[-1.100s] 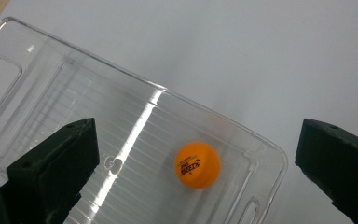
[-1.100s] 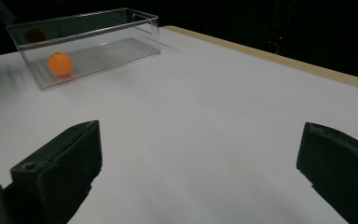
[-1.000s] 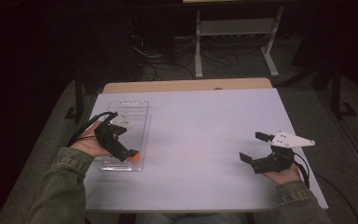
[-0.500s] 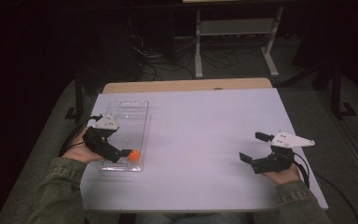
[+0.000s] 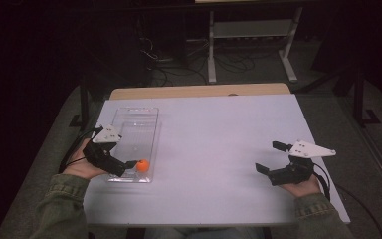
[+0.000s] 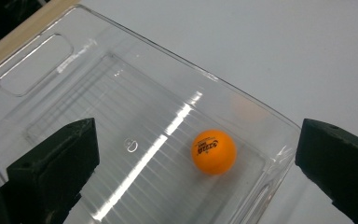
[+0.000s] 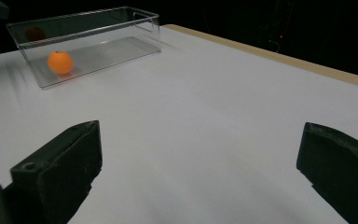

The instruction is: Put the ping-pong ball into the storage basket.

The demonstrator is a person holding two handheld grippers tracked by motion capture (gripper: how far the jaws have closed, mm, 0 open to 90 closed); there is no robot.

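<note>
One orange ping-pong ball (image 6: 214,151) resting loose on the floor of a clear plastic bin (image 5: 131,115), at the bin's near end, about 9 o'clock on the white table (image 5: 219,144). Also visible in the right gripper view (image 7: 60,62), through the bin's near wall (image 7: 98,42).

Likely risks, judged from this layout: light and round, so apt to roll or skitter away at any nudge; liable to squirt out sideways if pinched off-centre. Thin, light bin apt to slide or tip if a jaw catches its rim or wall. Transparent walls hard to read, so easy to clip on the way in or out.

Left gripper (image 5: 124,164) released, jaws spread wide on either side of the ball in its own view (image 6: 196,163), touching nothing; held low at the bin's near left corner, pointing toward 3 o'clock, tips just beside the ball, hand (image 5: 82,164) and green sleeve coming in from 7 o'clock.

Right gripper (image 5: 271,159) likewise released and empty, jaws wide apart over bare table at roughly 4 o'clock, well apart from the bin, aimed across toward it at 9 o'clock, hand (image 5: 301,186) below it near the table's front edge.
</note>
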